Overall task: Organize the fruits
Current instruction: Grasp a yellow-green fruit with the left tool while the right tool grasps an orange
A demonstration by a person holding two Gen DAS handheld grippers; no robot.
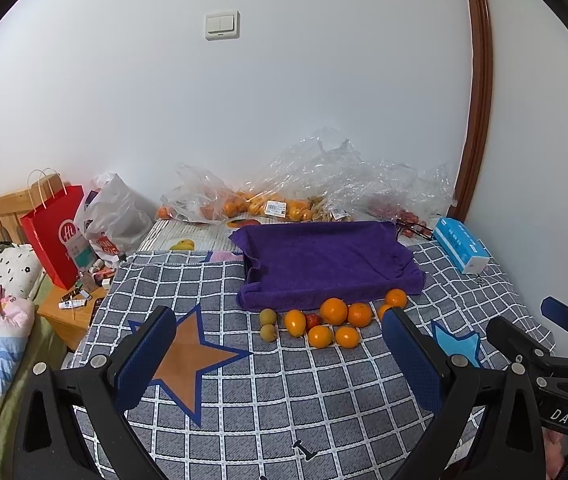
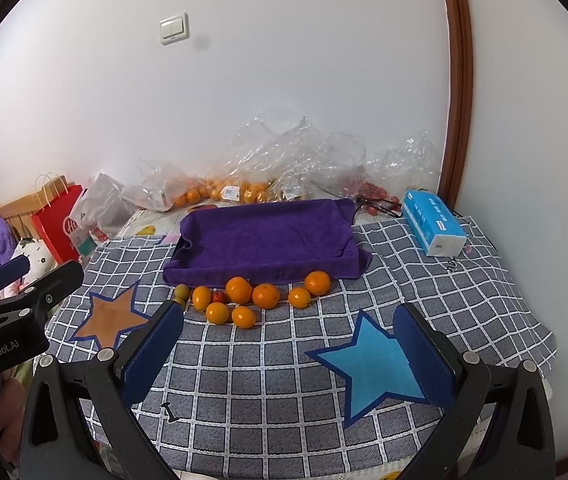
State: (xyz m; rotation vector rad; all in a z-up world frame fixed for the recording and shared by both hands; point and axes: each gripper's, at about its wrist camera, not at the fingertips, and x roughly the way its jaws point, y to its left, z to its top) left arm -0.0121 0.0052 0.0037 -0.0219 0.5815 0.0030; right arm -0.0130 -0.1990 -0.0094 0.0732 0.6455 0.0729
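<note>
Several oranges lie in a loose cluster on the checked cloth, just in front of a purple towel-lined tray. Among them are two small green fruits, an oval yellow-orange fruit and a small red fruit. The same oranges show in the right wrist view before the tray, which holds no fruit. My left gripper is open, short of the fruit, with nothing between its fingers. My right gripper is open too, empty, above the blue star and nearer than the fruit.
Clear plastic bags with more oranges and red fruit lie along the wall behind the tray. A blue tissue pack sits at the back right. A red paper bag and a cluttered bedside table stand left. The checked cloth carries star patches.
</note>
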